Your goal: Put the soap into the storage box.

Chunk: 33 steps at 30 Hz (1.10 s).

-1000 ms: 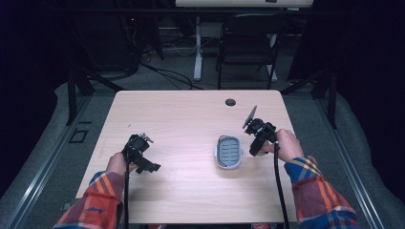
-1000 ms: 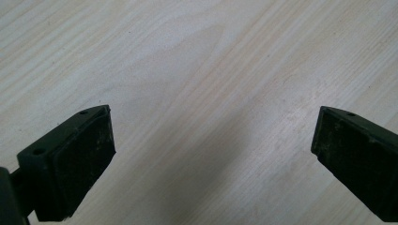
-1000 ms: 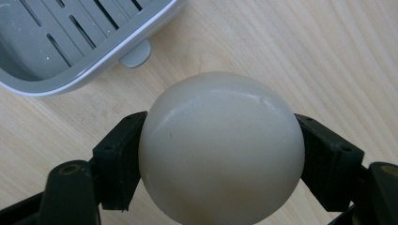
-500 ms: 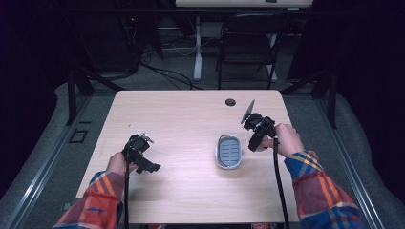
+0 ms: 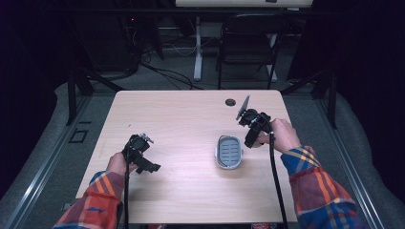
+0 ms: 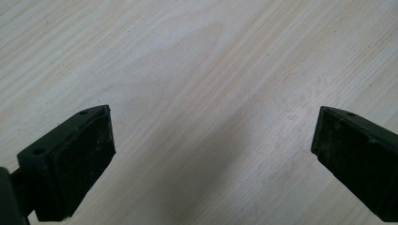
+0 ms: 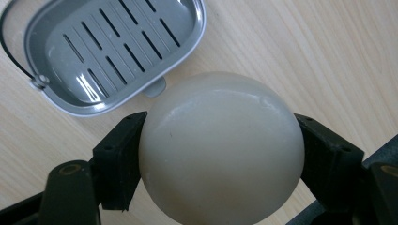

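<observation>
Right gripper pinches a round cream soap bar between its two jaws, one black pad on each side of the bar; in the high view this gripper sits at about 3 o'clock of the grey soap dish, just beside it, over the wooden table. In the right gripper view the dish lies empty at roughly 11 o'clock of the soap, slotted floor showing, apart from the bar. Left gripper rests near the 8 o'clock part of the table, well apart from the dish, its jaws spread wide with nothing between them, bare wood under them. Risks, as I judge: the soap is smooth and rounded, and the pads grip only its sides, so it may squirt out if squeezed harder or tilted. Released off-centre, it may hit the dish rim and roll onto the table. The dish looks light and nothing steadies it, so a nudge from the jaws may slide or tip it.
</observation>
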{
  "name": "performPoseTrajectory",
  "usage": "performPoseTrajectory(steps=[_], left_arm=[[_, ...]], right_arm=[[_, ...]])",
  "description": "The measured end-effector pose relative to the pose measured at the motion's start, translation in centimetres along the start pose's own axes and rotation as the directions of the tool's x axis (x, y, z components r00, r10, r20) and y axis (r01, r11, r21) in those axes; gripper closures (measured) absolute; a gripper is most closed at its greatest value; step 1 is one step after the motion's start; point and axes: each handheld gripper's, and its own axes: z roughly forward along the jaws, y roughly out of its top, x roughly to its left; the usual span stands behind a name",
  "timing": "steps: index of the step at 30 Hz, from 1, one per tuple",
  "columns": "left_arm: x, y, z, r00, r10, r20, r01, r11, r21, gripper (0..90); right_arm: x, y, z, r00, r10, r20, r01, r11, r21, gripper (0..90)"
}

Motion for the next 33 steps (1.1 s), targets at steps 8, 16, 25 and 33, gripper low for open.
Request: performPoseTrajectory(steps=[8,16,25,33], left_arm=[[0.0,0.0,0.0,1.0,0.001,-0.001,-0.001,1.0,0.002,0.0],[0.0,0.0,0.0,1.0,0.003,-0.003,-0.003,1.0,0.002,0.0],[0.0,0.0,0.1,1.0,0.006,-0.002,-0.006,1.0,0.007,0.0],[-0.1,0.0,0.1,1.0,0.002,0.0,-0.002,1.0,0.006,0.0]], right_arm=[[0.7,1.3,-0.5,0.9996,-0.026,0.007,0.026,1.0,-0.004,23.8],[1.4,2.4,-0.7,0.9986,-0.052,0.0,0.052,0.999,-0.006,23.8],[2.3,3.5,-0.4,0.9971,-0.075,-0.011,0.075,0.997,-0.003,23.8],[3.5,4.5,0.2,0.9947,-0.098,-0.03,0.098,0.995,-0.012,23.8]])
